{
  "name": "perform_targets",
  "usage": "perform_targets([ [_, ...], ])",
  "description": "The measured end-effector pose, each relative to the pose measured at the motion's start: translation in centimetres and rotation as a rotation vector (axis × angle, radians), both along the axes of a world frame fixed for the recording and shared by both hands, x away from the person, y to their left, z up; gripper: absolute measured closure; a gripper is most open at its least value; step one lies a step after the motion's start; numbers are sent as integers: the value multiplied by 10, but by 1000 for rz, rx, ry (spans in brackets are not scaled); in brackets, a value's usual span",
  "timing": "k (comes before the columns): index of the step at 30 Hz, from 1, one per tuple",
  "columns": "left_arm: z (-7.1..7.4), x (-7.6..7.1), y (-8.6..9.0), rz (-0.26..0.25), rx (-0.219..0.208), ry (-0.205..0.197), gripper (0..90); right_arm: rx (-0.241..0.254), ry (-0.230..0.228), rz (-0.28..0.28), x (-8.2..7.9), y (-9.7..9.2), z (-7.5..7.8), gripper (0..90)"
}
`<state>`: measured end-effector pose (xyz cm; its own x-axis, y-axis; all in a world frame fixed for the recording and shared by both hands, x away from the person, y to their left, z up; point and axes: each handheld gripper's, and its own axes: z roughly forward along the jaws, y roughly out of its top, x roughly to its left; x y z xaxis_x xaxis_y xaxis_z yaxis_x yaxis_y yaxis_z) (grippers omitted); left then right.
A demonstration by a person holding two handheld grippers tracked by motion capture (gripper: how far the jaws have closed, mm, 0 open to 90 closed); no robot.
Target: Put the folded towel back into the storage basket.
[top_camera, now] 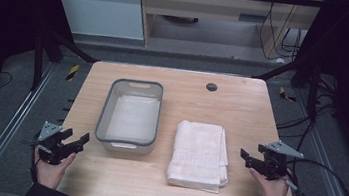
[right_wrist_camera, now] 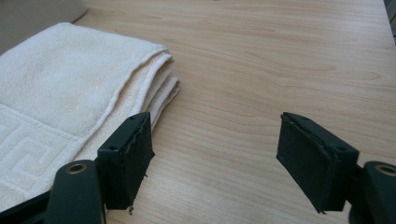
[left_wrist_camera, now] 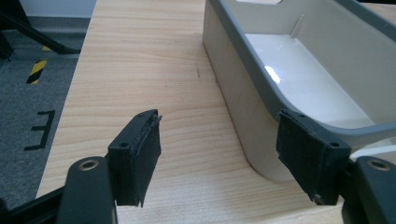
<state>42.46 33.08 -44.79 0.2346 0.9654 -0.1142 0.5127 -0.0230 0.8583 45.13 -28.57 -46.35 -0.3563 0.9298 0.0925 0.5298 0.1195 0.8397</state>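
Observation:
A folded cream towel (top_camera: 199, 154) lies on the wooden table (top_camera: 241, 111), right of the middle. Beside it, to the left, stands an empty white bin with a grey rim (top_camera: 130, 115). My left gripper (top_camera: 78, 141) hovers at the table's front left corner, open, jaws wide apart with nothing between them; in the left gripper view the bin (left_wrist_camera: 299, 70) rises just beyond its right jaw (left_wrist_camera: 219, 154). At the front right edge my right gripper (top_camera: 246, 156) stands open and holds nothing, and the towel (right_wrist_camera: 70, 88) lies just left of it (right_wrist_camera: 215, 154) in the right gripper view.
A dark round hole (top_camera: 211, 87) sits near the table's far edge. Black frame bars (top_camera: 63, 44) and cables (top_camera: 324, 177) flank the table. Grey floor with yellow-black tape marks (top_camera: 72, 72) lies beyond the left edge. Bare wood spreads right of the towel.

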Motion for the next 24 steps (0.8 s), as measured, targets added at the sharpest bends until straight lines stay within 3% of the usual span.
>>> perform_targets([
  [11, 9, -3, -7, -30, -33, -31, 331, 1, -22, 25, -1, 4, 7, 276],
  [24, 19, -4, -9, -37, -33, -60, 384, 18, -46, 37, -2, 7, 19, 339],
])
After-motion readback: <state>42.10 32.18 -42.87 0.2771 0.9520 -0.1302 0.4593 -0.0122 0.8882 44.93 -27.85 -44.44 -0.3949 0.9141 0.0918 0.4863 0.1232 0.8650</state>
